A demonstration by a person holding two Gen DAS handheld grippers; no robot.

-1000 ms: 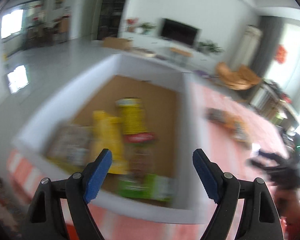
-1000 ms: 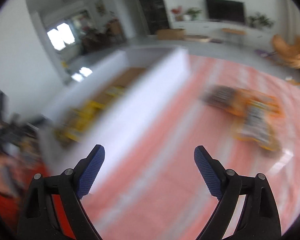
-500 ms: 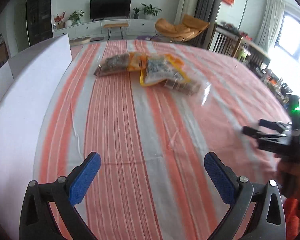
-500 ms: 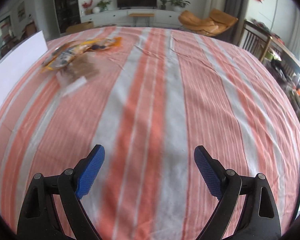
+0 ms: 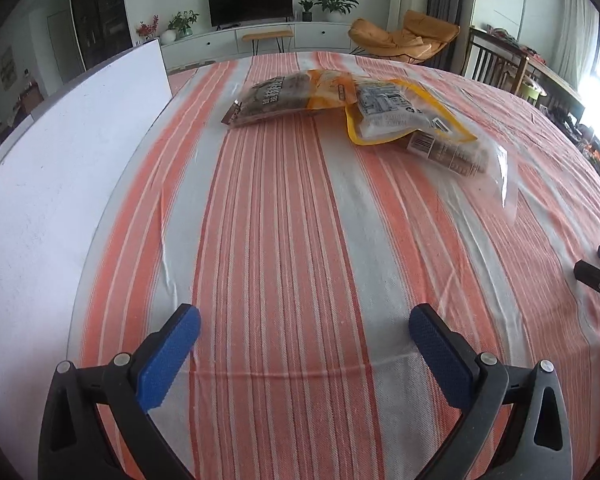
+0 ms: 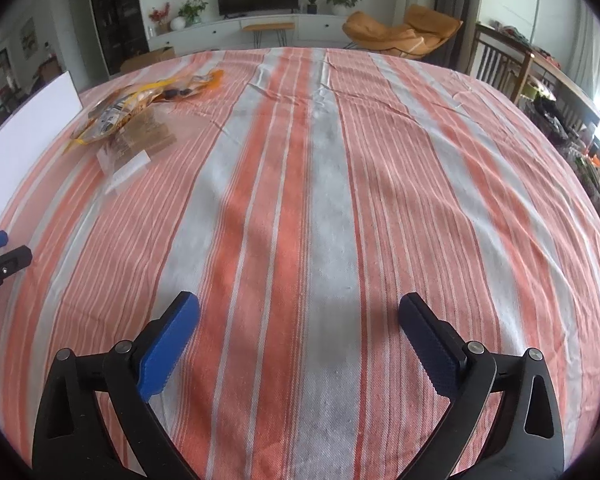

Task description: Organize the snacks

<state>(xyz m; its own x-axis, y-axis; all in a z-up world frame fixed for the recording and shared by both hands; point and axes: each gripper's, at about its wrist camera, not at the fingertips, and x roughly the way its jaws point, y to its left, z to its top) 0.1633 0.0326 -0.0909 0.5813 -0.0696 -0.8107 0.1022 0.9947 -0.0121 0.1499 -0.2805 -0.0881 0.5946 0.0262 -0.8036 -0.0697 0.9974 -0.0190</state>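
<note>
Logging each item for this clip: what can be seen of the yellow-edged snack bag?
The yellow-edged snack bag is a flat pouch with a pale printed panel and a yellow border, glossy like plastic film. It lies on the striped tablecloth, its near corner resting over a clear packet of brown snacks, its far edge meeting an orange-and-brown bag. No tool touches it.

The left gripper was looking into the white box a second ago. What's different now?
The left gripper swung away from the white box to face the snack bags on the striped tablecloth. Its jaws widened, empty. The right gripper turned too, its jaws opening. The bags stayed put.
</note>
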